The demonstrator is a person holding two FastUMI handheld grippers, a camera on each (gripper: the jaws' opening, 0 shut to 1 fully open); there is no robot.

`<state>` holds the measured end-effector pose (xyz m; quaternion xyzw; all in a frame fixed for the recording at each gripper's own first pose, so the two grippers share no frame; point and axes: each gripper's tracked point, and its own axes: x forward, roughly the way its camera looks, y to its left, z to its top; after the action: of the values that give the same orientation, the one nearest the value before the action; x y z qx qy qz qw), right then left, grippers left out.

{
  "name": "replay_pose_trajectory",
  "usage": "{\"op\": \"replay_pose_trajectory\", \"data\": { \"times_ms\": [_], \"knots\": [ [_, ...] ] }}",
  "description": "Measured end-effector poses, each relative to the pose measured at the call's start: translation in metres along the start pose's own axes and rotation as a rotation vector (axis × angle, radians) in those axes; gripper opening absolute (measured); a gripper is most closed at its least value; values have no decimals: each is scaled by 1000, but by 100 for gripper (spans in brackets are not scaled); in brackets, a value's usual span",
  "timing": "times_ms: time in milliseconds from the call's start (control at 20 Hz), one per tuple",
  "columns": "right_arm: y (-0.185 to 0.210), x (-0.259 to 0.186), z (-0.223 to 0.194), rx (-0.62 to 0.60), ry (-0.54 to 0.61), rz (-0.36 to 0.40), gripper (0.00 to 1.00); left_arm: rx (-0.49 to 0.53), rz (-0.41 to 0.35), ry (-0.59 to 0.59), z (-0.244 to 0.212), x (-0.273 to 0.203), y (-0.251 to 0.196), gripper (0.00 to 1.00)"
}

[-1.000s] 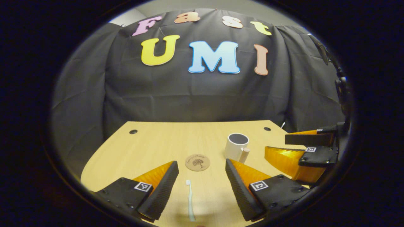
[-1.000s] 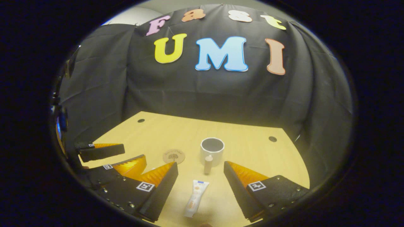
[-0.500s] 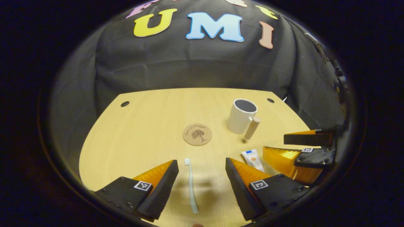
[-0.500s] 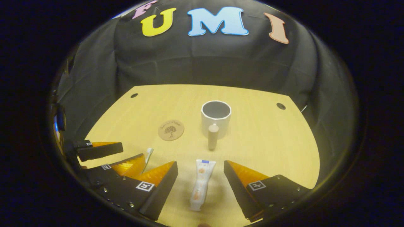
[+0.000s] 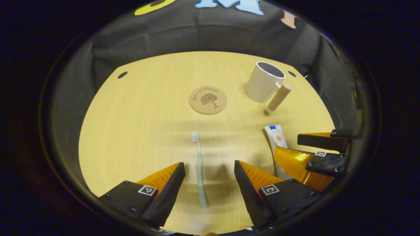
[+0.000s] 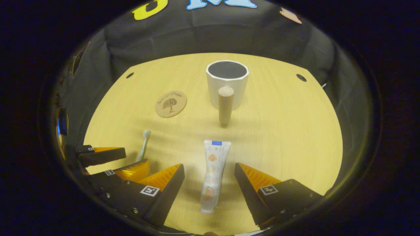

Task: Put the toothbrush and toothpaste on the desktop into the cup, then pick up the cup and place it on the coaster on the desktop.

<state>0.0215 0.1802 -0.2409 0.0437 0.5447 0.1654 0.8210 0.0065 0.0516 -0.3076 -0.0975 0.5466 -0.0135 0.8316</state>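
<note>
The toothbrush (image 5: 199,170) is thin and pale, with its white bristle head pointing up the frame. It lies flat on the desktop (image 5: 137,124), low in the middle of the left gripper view, between the two fingers of the left gripper (image 5: 209,172). The jaws are wide apart and touch nothing.

The toothpaste (image 6: 213,173) is a white tube with a blue band at its far end. In the right gripper view it lies flat at the bottom middle, between the fingers of the right gripper (image 6: 209,173), whose jaws are also wide and hold nothing.

The white cup (image 6: 226,82) stands upright near the top middle of that view, with its round wooden handle (image 6: 225,105) pointing toward the camera. The round brown coaster (image 6: 171,103) lies to the left of the cup, well apart from it.

The left gripper view shows the cup's side at the upper right. The right gripper view looks down into the cup's dark inside.

There is bare wood around the coaster and between the cup and the tube. The desktop's curved edge runs close to both grippers.
</note>
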Motion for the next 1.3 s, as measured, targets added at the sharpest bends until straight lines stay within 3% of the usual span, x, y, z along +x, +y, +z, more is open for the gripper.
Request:
{"op": "replay_pose_trajectory", "data": {
  "times_ms": [550, 700, 800, 1000, 1100, 1250, 1300],
  "knots": [
    [-8, 23, -9, 32, 106, -5, 95, -18, 8, 151, -24, 19, 1, 96],
    [-6, 26, -8, 41, 124, 5, 94, -17, 26, 176, -28, 22, 6, 100],
    [-6, 29, -8, 43, 133, 8, 91, 3, 45, 178, -27, 24, 10, 96],
    [-11, 31, -7, 32, 134, -14, 80, 13, 69, 185, -25, 25, 16, 76],
    [-16, 32, -7, 29, 135, -35, 66, 10, 75, 180, -24, 25, 19, 66],
    [-19, 31, -8, 29, 140, -44, 43, 8, 76, 175, -23, 25, 21, 43],
    [-19, 31, -9, 32, 140, -40, 43, 13, 75, 175, -23, 25, 20, 36]
  ]
}}
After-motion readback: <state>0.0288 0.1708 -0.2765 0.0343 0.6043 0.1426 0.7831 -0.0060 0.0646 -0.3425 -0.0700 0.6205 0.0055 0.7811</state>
